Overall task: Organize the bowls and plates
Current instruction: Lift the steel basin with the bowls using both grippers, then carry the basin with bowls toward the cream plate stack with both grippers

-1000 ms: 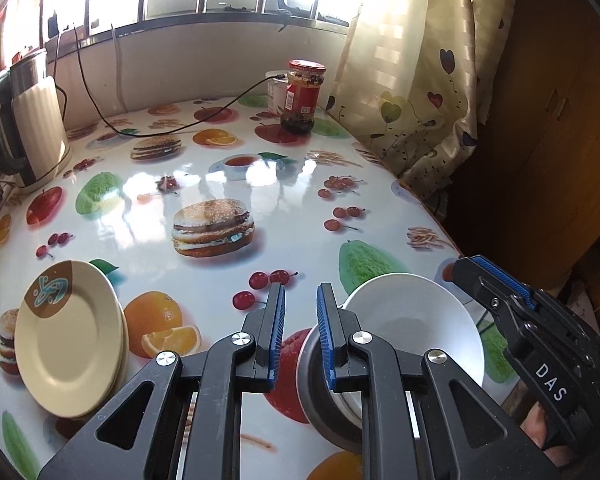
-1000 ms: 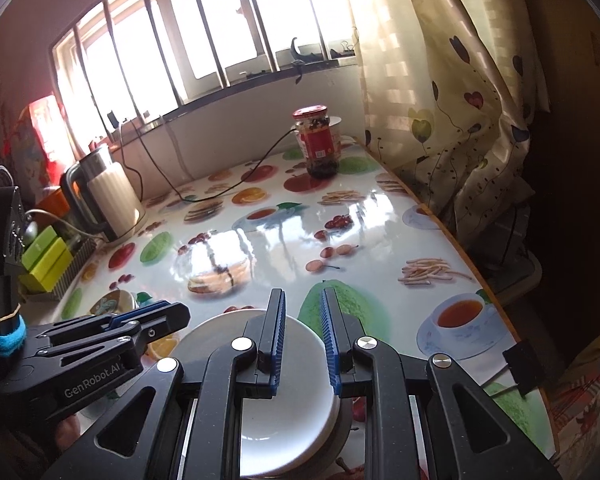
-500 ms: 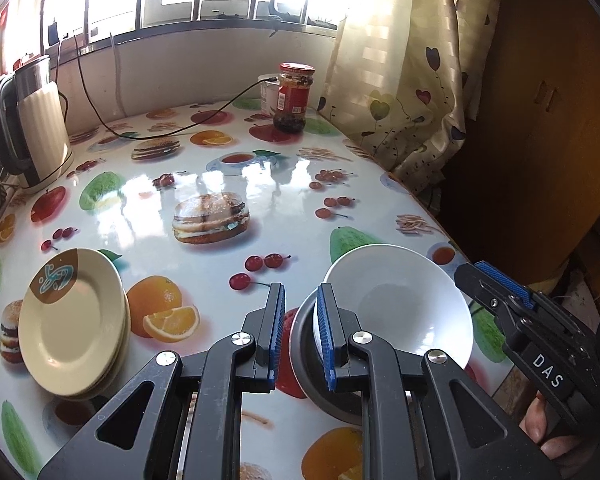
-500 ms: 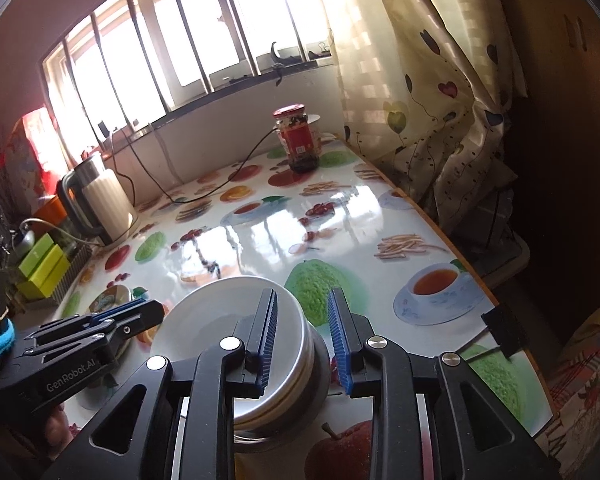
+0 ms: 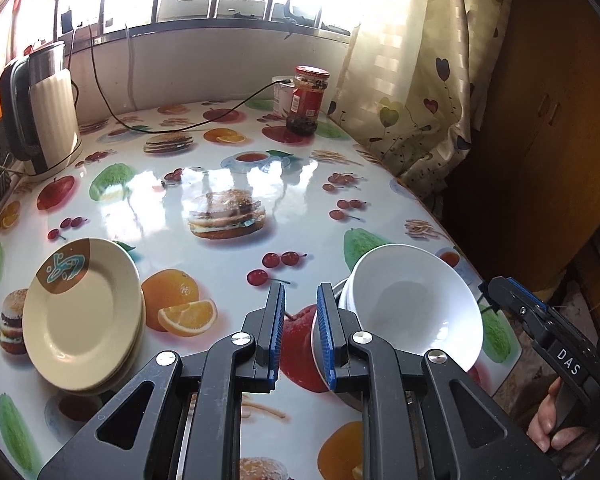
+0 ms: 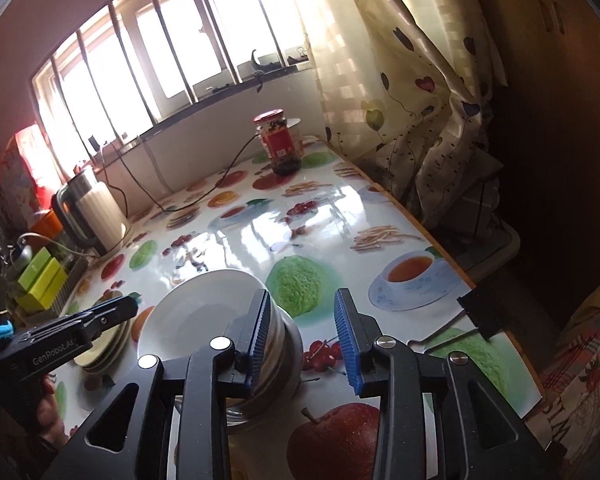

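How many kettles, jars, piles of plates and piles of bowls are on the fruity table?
Kettle: 1
Jar: 1
Plate pile: 1
Bowl pile: 1
Total: 4

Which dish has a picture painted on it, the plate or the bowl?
The cream plate, top of its stack on the left. It has a brown patch with a teal swirl; the white bowl is plain.
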`<state>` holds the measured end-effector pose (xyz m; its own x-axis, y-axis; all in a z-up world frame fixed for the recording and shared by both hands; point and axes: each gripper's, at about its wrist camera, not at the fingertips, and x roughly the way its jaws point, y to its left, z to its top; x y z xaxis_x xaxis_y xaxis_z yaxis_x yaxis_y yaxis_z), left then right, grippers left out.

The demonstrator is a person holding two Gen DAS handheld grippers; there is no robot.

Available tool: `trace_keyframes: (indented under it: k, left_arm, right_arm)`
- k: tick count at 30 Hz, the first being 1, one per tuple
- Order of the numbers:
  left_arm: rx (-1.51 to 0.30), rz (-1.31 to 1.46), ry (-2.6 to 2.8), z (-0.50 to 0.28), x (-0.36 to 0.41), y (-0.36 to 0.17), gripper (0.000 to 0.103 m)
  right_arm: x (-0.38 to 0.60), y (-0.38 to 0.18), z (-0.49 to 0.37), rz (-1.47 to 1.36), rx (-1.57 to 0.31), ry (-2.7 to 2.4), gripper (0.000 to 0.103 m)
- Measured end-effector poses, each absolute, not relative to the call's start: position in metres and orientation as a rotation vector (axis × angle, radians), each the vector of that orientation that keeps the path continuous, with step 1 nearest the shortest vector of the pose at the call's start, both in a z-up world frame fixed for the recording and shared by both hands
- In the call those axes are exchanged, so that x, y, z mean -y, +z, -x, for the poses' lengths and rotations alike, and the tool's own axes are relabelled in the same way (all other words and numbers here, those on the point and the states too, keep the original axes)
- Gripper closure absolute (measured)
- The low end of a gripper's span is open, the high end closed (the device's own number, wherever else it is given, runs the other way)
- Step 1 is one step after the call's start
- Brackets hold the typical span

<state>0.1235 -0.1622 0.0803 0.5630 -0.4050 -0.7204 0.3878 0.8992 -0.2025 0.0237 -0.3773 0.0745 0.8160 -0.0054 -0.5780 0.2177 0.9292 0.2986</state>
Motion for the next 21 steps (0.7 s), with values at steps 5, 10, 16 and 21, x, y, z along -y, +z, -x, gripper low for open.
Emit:
trace_keyframes:
  k: [5,10,16,21]
  left_arm:
    - [-0.905,0.096,-0.488,-0.128,0.151,0.065,0.086]
    - [-0.964,0.166,-0.506,-0.133,0.144,0.048,0.086]
    - [-0.988,0.206,-0.533,-0.134,0.143,0.039,0.086]
    - [-1.016,0.254,-0.581,-0.135,0.143,0.033,0.086]
  right_arm:
    - [0.388,0.060,-0.018,-0.406,-0.635,-0.141,0.068]
    - [0.397,0.040,-0.014,-0.471,-0.666,-0.130,0.068]
    - [0.395,0.024,-0.016,-0.532,-0.689,-0.083,0.068]
    - [0.394,0.016,-0.019,-0.572,-0.704,-0.050,0.068]
